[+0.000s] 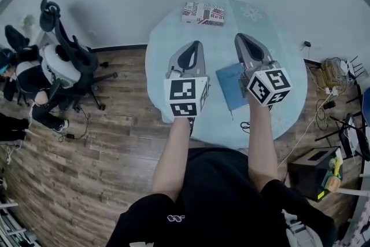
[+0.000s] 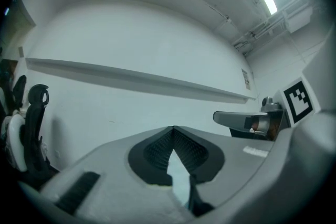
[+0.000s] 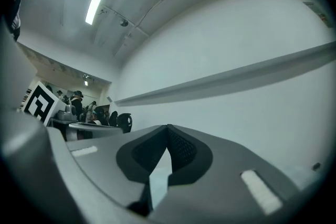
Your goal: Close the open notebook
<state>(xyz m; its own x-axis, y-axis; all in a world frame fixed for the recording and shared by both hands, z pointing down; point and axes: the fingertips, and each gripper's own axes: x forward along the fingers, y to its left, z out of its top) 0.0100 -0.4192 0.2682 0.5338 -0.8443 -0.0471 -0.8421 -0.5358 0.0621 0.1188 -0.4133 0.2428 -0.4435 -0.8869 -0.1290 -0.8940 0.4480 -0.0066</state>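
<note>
hovering over the worktop, left tongs and right tongs both closed tight, empty.
closed notebook lies under the right one; book beyond it.

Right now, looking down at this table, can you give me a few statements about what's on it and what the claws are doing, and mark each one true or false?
1. The blue notebook lies closed on the round table. True.
2. The right claw is gripping the notebook. False: its jaws are shut on nothing.
3. A printed book lies near the table's far edge. True.
4. The left claw is wide open. False: its jaws are together and empty.
</note>
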